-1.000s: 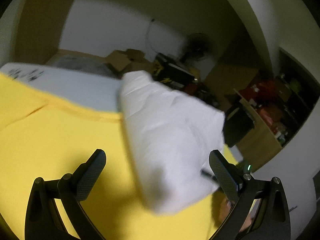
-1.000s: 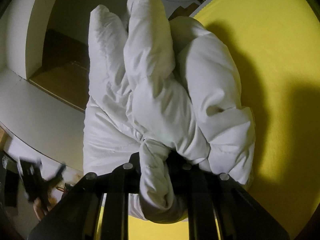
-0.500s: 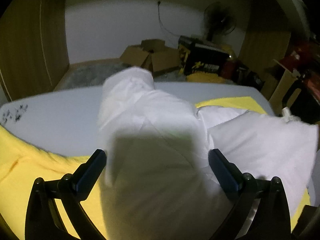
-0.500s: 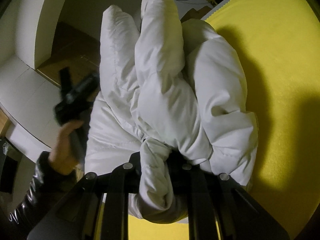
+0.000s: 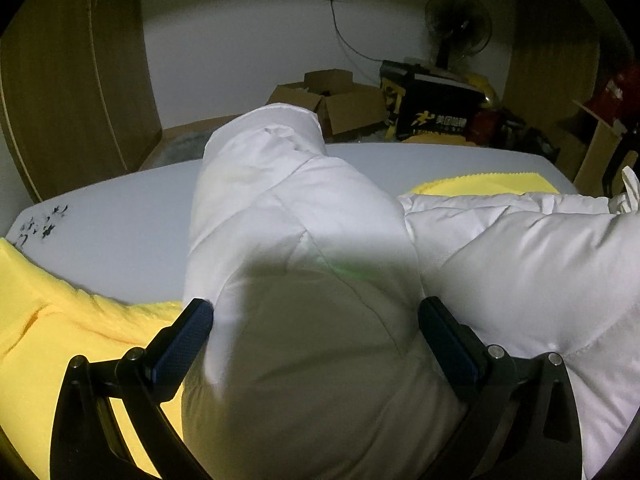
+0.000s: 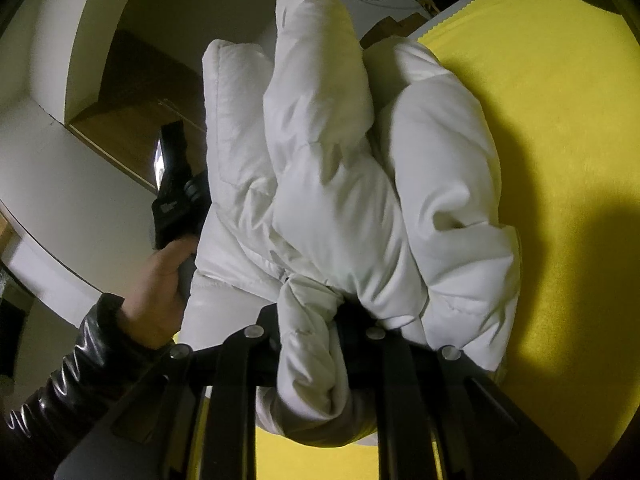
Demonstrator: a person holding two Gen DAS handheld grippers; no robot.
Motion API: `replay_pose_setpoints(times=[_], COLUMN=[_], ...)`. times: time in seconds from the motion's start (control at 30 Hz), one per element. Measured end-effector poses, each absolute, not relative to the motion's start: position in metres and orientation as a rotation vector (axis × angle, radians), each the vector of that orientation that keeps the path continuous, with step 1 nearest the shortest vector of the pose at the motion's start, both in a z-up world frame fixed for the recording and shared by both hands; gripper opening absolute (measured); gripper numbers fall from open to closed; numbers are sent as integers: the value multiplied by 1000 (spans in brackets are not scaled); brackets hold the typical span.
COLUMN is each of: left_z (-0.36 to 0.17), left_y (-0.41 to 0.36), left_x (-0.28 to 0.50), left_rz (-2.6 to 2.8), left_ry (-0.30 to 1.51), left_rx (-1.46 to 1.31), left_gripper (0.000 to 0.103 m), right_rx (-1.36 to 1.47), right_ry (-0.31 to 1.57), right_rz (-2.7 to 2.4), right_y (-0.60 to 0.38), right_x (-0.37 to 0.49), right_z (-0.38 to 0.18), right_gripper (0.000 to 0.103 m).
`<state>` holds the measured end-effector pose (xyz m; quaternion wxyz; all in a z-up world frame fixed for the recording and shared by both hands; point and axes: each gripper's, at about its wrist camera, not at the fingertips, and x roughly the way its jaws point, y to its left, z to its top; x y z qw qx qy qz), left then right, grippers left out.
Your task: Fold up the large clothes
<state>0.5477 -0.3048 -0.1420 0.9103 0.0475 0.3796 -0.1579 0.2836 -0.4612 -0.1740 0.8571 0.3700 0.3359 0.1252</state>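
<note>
One white puffy jacket (image 5: 304,248); one yellow cloth (image 6: 560,120); two cardboard boxes (image 5: 340,100); one fan (image 5: 458,26).

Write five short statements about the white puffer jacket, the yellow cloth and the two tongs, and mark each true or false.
1. The right tongs pinch a bunched fold of the white puffer jacket. True.
2. The left tongs are clamped shut. False: they stand wide open, with a padded jacket section between them.
3. The jacket lies over a yellow cloth. True.
4. The jacket is black. False: white.
5. The sleeve by the bare hand is shiny black. True.
</note>
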Motion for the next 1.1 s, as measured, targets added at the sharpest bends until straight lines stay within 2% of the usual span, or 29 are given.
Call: replay_pose_setpoints(times=[0.47, 0.57, 0.67, 0.7, 0.73, 0.8, 0.87, 0.9, 0.93, 0.97, 1.0, 1.1], left_z=[-144, -136, -111, -100, -91, -74, -62, -58, -52, -46, -41, -34], left_y=[-306, -295, -265, -251, -239, -219, -203, -197, -190, -181, -172, -153], left_x=[563, 562, 541, 532, 527, 517, 509, 506, 503, 499, 494, 475], left_rz=[-336, -365, -356, -337, -321, -298, -282, -276, -272, -274, -281, -286], left_ry=[810, 832, 796, 783, 768, 727, 702, 695, 691, 688, 683, 670], left_rx=[80, 49, 8, 8, 10, 20, 27, 26, 19, 5, -9, -15], left_gripper=[103, 103, 103, 103, 103, 103, 103, 103, 103, 103, 103, 103], right_rx=[752, 719, 649, 616, 604, 613, 534, 479, 460, 472, 508, 627], right_ry=[699, 690, 648, 601, 558, 450, 420, 445, 490, 532, 599, 786], right_rz=[257, 239, 133, 88, 64, 68, 65, 47, 32, 39, 47, 1], right_y=[-455, -452, -449, -447, -446, -440, -424, -414, -408, -407, -410, -426], right_x=[285, 280, 261, 250, 242, 235, 252, 271, 299, 321, 352, 408], right_z=[-168, -161, -127, -109, -93, -46, -10, 1, 3, -2, -16, -75], right_gripper=[14, 19, 23, 30, 48, 75, 69, 55, 23, 6, 0, 0])
